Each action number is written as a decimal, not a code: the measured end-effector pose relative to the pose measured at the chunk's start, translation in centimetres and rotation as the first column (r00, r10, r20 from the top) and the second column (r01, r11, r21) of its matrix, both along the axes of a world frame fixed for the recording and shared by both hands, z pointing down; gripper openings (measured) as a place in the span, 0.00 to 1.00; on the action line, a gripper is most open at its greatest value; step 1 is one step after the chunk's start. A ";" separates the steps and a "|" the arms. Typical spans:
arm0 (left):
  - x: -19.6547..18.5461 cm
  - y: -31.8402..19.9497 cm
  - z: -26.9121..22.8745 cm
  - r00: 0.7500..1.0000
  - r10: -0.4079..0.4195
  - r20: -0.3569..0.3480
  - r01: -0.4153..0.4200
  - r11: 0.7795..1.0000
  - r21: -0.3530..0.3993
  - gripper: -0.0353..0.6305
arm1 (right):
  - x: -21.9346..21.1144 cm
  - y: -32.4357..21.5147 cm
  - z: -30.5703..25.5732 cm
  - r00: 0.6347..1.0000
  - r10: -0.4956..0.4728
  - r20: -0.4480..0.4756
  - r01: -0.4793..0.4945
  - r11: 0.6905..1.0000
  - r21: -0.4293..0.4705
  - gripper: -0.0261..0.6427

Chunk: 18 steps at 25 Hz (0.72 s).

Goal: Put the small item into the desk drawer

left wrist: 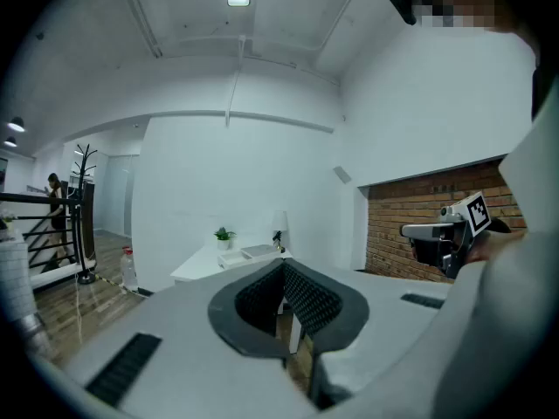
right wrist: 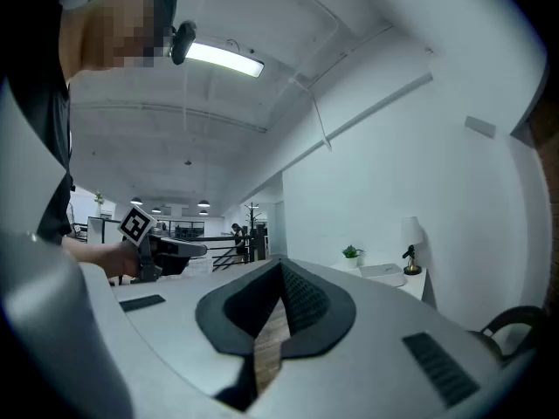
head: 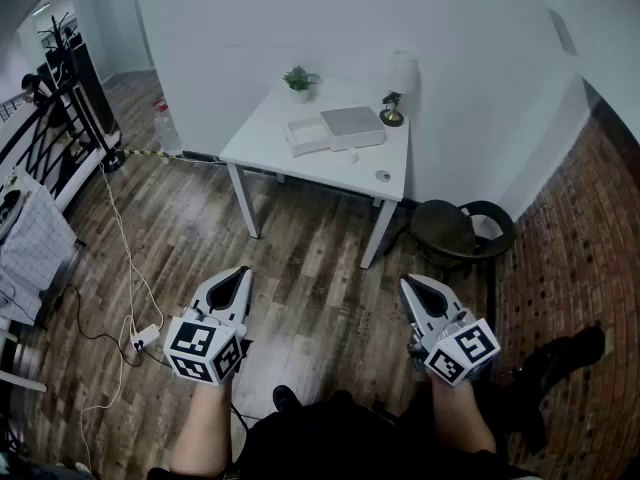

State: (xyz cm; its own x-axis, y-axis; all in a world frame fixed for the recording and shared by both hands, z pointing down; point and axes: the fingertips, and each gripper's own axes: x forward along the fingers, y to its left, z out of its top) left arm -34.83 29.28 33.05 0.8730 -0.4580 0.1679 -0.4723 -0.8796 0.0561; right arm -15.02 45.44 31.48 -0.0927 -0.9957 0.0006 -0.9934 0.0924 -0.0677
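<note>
A white desk (head: 300,158) stands against the far wall, well ahead of both grippers. On it lies a flat grey box (head: 352,124) with a white tray (head: 305,135) sticking out at its left side. Two small items rest nearer the desk's front: a white one (head: 352,155) and a round one (head: 383,176). My left gripper (head: 242,272) and right gripper (head: 407,282) hover over the wooden floor, both shut and holding nothing. The desk (left wrist: 205,264) shows small beyond the left gripper (left wrist: 284,265), and the desk (right wrist: 410,278) sits right of the right gripper (right wrist: 281,265).
A potted plant (head: 298,80) and a lamp (head: 399,80) stand at the desk's back. A black round chair (head: 462,228) sits right of the desk, beside a brick wall (head: 590,228). A water bottle (head: 166,128), a power strip with cable (head: 144,337) and a black railing (head: 40,143) are to the left.
</note>
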 end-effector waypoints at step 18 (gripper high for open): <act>-2.5 -2.7 1.7 1.000 0.021 0.009 -0.021 1.000 0.022 0.07 | -4.7 -5.9 1.6 1.000 -0.017 0.005 0.017 0.999 -0.027 0.04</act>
State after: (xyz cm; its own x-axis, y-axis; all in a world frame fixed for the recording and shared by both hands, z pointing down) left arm -37.32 26.59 34.79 0.8810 -0.4432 0.1656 -0.4541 -0.8904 0.0327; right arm -19.74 39.51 33.12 -0.1099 -0.9936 0.0267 -0.9913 0.1076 -0.0753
